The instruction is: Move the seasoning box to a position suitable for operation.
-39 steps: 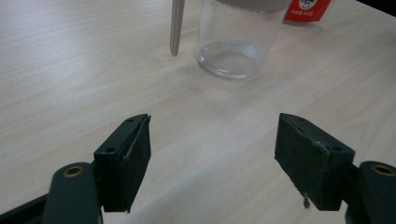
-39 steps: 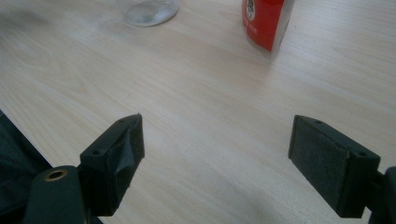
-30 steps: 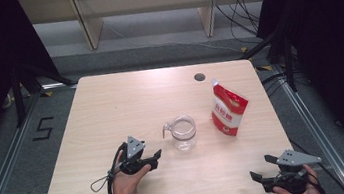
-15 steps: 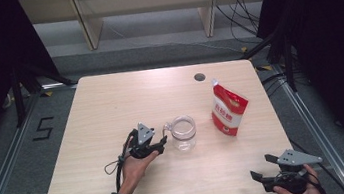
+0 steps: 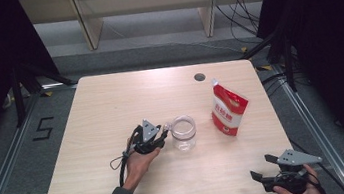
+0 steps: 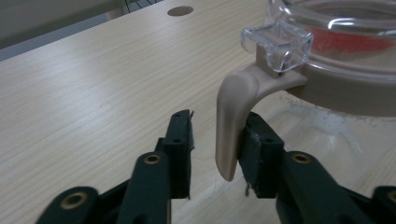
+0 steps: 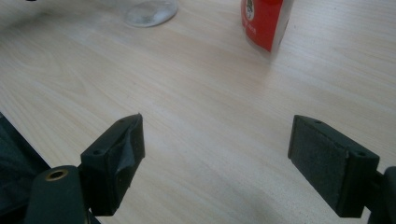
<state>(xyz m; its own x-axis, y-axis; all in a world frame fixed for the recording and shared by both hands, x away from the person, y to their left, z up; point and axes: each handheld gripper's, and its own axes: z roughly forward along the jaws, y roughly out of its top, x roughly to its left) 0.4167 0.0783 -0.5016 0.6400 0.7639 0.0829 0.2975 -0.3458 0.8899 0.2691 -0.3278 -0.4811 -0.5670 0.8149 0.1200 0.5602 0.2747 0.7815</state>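
I'm at the grasping step: my left gripper (image 5: 163, 137) has come up to the clear jar (image 5: 184, 132) near the middle of the table (image 5: 101, 111), and I'm lining it up on the jar's beige handle (image 6: 236, 119). In the left gripper view the handle hangs down between the 2 jaws. It touches the pad (image 6: 256, 154) on the jar side, while the other pad (image 6: 182, 149) stands apart from it, so the jaws are parted and nothing is clamped yet. The jar looks empty apart from some white dusting low on its wall.

The next move, as I judge it, is to close on the handle squarely. It curves and tapers to a free tip, so I want the pads higher up, nearer the beige collar (image 6: 345, 95), or the jar may swing when I lift.

To the right of the jar the red pouch (image 5: 229, 109) stands upright, near it but not touching. Further right, at the table's near corner, my right gripper (image 5: 261, 177) hovers with its jaws spread wide over bare wood, holding nothing. In its own view the pouch (image 7: 266, 21) and the jar's base (image 7: 149, 9) sit well ahead.

Against the picture from 1 second ago, the left gripper has travelled forward and right, from well short of the jar to its handle. Jar, pouch and right gripper have not moved.
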